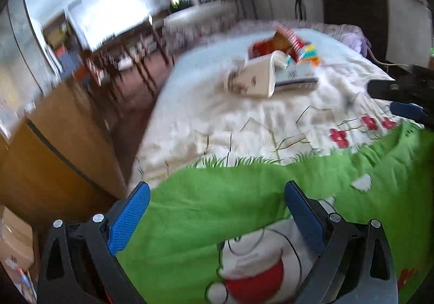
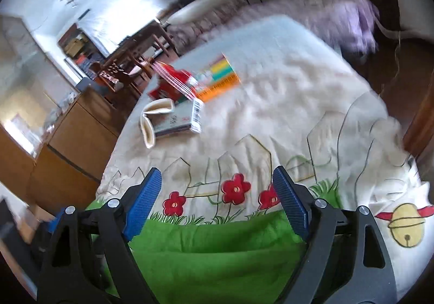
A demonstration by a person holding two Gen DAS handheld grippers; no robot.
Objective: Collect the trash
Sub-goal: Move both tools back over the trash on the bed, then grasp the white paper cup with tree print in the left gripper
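**Both grippers over the near end of the bed, litter heaped farther up**

While both views are smeared with blur, the layout reads clearly enough. The bed (image 2: pixel 284 103) fills the middle of the room, its cover white with a drawn fence, red flowers (image 2: pixel 235 189) and a green band (image 1: pixel 217 203) along the near edge. The left gripper (image 1: pixel 217 211) hangs over that green band with its blue fingers (image 1: pixel 130 220) spread wide and nothing between them. The right gripper (image 2: pixel 217 203) sits just beside it, fingers (image 2: pixel 290 203) likewise spread and empty, over the flower border.

The trash pile (image 1: pixel 274 68) lies on the cover well apart from both grippers, toward the bed's left edge: a pale folded wrapper (image 2: pixel 154 119), a flat grey packet with a barcode (image 2: pixel 187 119), a red carton (image 2: pixel 173 81) and what may be a striped, brightly coloured box (image 2: pixel 219 79). The cover between the grippers and the pile is bare and rumpled.

To the left, the bed edge drops to a narrow strip of dark floor (image 1: pixel 141 103), hemmed by a brown wooden cabinet (image 1: pixel 54 141). Chairs and a dark table (image 2: pixel 130 65) stand beyond. A lilac cloth (image 2: pixel 355 22) is bunched at the far right corner of the bed.
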